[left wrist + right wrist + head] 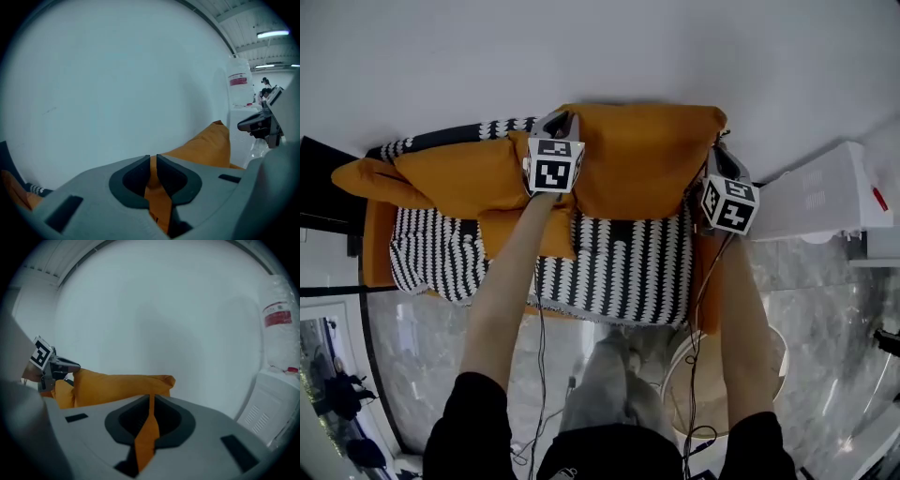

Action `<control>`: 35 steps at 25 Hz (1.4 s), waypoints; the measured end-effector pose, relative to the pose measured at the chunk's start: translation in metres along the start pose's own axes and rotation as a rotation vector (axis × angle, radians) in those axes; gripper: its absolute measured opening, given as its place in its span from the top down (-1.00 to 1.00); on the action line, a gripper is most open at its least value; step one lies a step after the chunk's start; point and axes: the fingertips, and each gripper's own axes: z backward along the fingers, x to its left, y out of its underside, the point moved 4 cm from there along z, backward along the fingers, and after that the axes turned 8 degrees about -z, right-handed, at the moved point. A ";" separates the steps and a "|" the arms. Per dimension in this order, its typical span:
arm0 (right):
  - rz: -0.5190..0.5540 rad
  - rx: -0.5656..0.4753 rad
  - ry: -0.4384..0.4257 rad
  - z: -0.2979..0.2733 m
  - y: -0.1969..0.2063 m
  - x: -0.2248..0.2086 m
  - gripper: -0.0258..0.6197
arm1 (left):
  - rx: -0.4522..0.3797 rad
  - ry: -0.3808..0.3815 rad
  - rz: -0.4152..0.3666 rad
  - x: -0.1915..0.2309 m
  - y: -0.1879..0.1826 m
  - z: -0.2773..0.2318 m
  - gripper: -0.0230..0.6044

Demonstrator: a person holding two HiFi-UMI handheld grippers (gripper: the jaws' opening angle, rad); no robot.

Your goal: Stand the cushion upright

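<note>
cushion (637, 159): 1 held, other orange cushions (459, 173) lay left, count unclear | grippers: 2, left gripper (562, 120) and right gripper (719, 155) jaws pinched cushion's top corners | wall (581, 47) stood close behind top edge

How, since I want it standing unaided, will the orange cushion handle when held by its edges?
Probably floppy: the cushion pinches thin between the jaws of the left gripper and the right gripper. Likely light, as two edge pinches steady it. It may slump unless leaned against the wall.
</note>
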 end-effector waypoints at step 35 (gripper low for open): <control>-0.036 -0.284 -0.374 0.537 0.003 0.119 0.89 | -0.353 -0.043 0.267 -0.254 -0.052 0.561 0.89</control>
